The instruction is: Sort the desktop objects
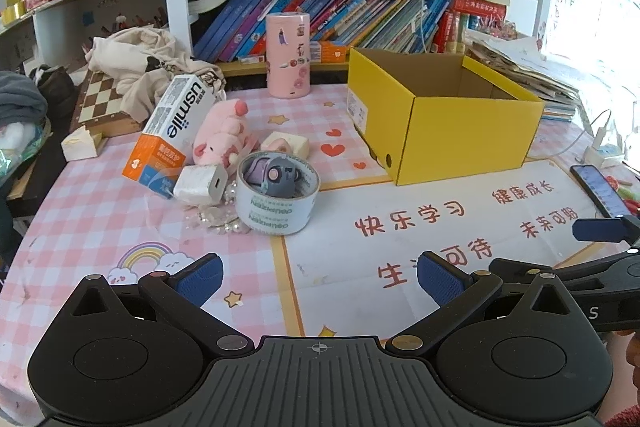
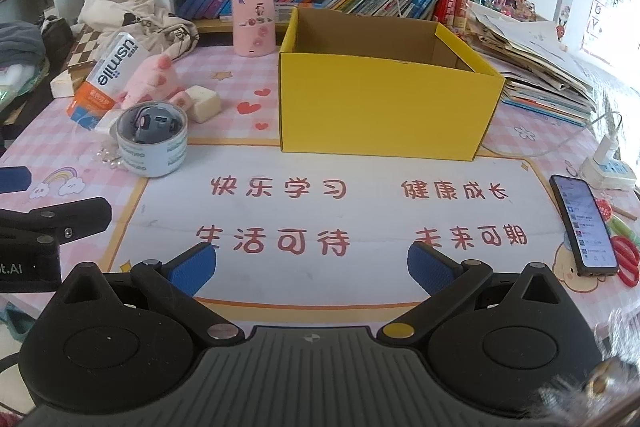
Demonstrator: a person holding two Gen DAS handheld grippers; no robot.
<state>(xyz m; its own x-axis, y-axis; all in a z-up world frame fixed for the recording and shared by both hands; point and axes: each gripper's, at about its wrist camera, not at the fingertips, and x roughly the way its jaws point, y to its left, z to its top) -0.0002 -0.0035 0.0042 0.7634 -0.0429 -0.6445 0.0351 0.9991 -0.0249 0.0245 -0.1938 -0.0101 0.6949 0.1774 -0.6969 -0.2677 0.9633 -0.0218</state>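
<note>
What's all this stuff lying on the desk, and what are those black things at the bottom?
Cardboard box: one, yellow, open, desk centre, nothing visible inside.
Tape roll: one, white, left of the box; a small grey gadget sits inside it.
Plush toy: one, pink, behind the tape.
Usmile carton: one, white and orange, leaning left of the plush.
Charger block: one, white, beside the tape.
Canister: one, pink, upright near the bookshelf.
Phone: one, screen lit, right edge.
Scissors: one, red, beside the phone.
Left gripper: black with blue pads, open.
Right gripper: same, open.
</note>
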